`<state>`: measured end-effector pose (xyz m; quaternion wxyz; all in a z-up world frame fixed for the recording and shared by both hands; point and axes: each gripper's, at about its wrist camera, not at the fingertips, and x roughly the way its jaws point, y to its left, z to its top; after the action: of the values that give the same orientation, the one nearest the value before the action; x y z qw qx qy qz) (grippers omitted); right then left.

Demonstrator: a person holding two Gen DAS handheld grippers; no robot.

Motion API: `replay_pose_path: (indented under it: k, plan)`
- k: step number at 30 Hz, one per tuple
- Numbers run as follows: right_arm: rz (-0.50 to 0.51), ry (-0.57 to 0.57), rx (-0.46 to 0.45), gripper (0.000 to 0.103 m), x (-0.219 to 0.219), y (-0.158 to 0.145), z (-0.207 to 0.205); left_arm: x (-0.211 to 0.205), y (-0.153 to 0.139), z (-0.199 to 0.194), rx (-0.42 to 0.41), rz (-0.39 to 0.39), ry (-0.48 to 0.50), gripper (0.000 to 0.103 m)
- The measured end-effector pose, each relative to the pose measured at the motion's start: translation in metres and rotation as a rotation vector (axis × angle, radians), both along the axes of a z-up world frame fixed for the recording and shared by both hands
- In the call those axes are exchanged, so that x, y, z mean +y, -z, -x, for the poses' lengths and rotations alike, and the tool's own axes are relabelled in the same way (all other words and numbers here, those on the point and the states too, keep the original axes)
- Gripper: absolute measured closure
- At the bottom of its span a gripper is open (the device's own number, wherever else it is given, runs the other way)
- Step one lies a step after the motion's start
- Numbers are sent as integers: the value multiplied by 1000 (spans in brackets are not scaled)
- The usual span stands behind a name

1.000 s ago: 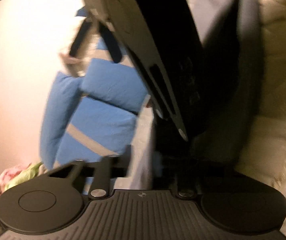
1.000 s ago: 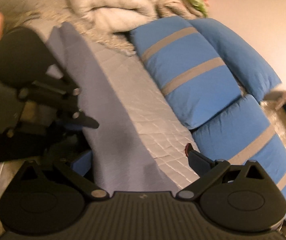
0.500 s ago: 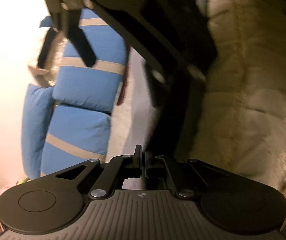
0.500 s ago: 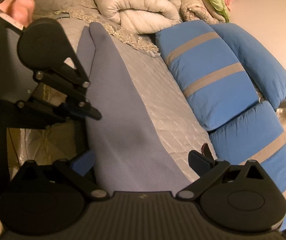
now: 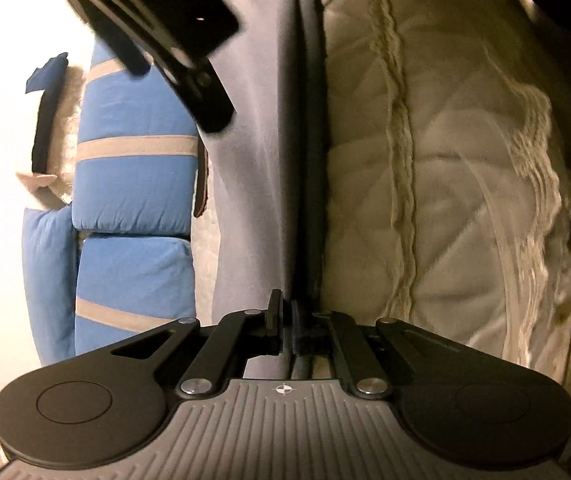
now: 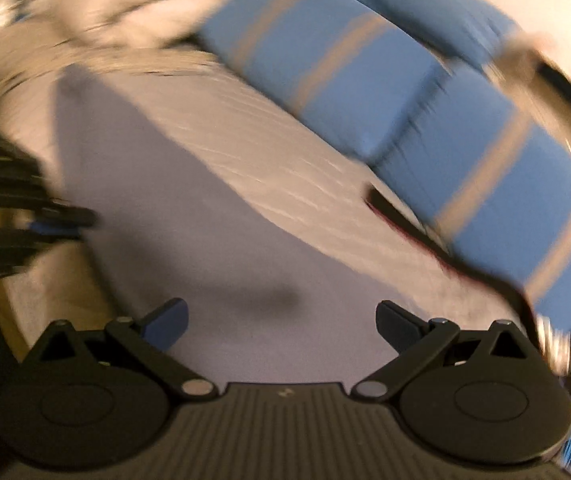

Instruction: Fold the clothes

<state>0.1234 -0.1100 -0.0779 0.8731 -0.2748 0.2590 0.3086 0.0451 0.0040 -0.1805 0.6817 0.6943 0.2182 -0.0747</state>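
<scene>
My left gripper (image 5: 285, 326) has its fingers pinched together on an edge of the grey-blue garment (image 5: 253, 160), which runs away from me in a long narrow strip across the quilted bedspread (image 5: 445, 184). My right gripper (image 6: 281, 320) hovers over the same cloth with its fingers spread wide and nothing between them; its view is badly smeared, so I cannot say how near the fabric they are.

The garment lies lengthwise on the bed beside the blue cushions with grey stripes (image 5: 133, 184), one long side doubled over itself as far as I can tell.

The risks, as I judge them: my left grip is on a thin edge, and a sharp pull could slide the cloth out, or take only the top layer and open the fold. The bedspread is soft and has a fringed trim (image 5: 401, 160), so my fingers could catch it along with the garment and drag it up. If my right side closes while moving this fast, it may grab a bunch rather than a clean edge, leaving a skewed crease.
</scene>
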Motion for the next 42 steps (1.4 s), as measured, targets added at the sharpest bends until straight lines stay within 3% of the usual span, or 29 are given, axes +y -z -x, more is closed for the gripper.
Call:
replay_pose_path:
  k: [2,3,4,6,7,12,15,18,20,25,30,34,40,42]
  plan:
    - [-48,114,64,0,-15,2,-15,5,-8,2,2,-14,0,94]
    - [-62,158,86,0,-22,4,-20,8,-16,3,-2,-1,-5,84]
    - [-73,199,107,0,-29,6,-26,9,-26,4,-5,28,-9,62]
    - [-85,263,131,0,-41,10,-33,9,-47,6,-14,111,-13,37]
    - [-85,283,130,0,-45,11,-35,8,-60,4,-19,169,-15,35]
    - [-75,307,128,0,-60,16,-37,-5,-116,-23,-66,440,-19,35]
    - [-62,314,143,0,-65,22,-39,-21,-133,-48,-109,542,-25,35]
    - [-80,365,206,0,-73,33,-41,-40,-138,-76,-114,630,-30,35]
    - [-112,426,301,0,-80,47,-43,-50,-141,-95,-106,703,-52,35]
    - [-145,469,270,0,-81,52,-32,-65,-139,-160,-18,889,-146,35]
    - [-157,489,266,0,-79,52,-30,-64,-120,-207,62,1084,-243,35]
    - [-157,472,241,0,-82,47,-29,-57,-106,-222,186,1161,-263,35]
    - [-153,401,154,0,-92,31,-28,-49,-100,-239,238,1241,-330,35]
    - [-258,433,126,0,-115,12,-28,-47,-102,-240,243,1262,-346,35]
